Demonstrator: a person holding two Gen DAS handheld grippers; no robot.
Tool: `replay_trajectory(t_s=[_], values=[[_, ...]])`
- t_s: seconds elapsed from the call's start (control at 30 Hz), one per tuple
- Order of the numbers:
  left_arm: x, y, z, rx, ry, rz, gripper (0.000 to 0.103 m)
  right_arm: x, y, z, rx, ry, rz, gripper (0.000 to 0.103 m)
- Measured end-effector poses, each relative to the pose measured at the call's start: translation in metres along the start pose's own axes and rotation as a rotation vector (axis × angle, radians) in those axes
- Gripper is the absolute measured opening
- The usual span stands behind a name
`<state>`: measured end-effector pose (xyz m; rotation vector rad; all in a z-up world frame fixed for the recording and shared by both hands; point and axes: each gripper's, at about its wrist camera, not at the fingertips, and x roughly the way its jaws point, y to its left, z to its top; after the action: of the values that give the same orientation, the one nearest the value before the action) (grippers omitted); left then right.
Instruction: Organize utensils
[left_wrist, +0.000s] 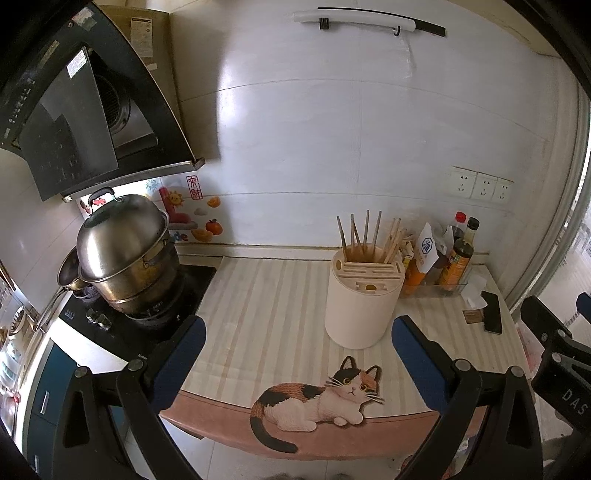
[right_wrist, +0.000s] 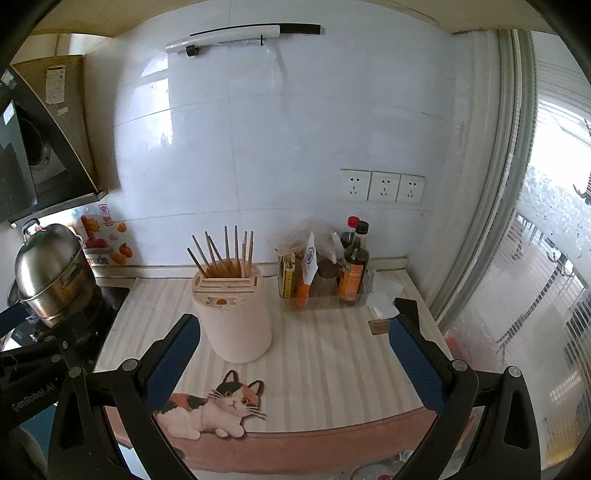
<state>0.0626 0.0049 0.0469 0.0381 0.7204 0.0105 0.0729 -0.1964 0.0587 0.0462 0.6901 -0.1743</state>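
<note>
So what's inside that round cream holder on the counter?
Chopsticks stand upright in the back compartment of the cream holder, fanned out. The front slots look empty from here. Their lower ends, and anything deeper inside, are hidden by the holder's wall.

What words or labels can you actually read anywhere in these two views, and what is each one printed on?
"DAS": white letters on the right gripper body, cut off by the frame edge.
"GenRobot.AI": on the left gripper body, faint.
"de": the end of a coloured word on the wall sticker; the rest is hidden by the steel pot.
Bottle labels, seasoning packets and range hood stickers: too small or blurred.
</note>
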Motion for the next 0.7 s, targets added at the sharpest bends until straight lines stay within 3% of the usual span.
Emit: replay_trajectory(t_s=[0.7], values=[[-0.0039,-0.0015,-0.0009,0.003,-0.010,0.008,0.103,-0.0021,-0.0025,-0.0018,-0.015,-0.014,0.008,0.103]])
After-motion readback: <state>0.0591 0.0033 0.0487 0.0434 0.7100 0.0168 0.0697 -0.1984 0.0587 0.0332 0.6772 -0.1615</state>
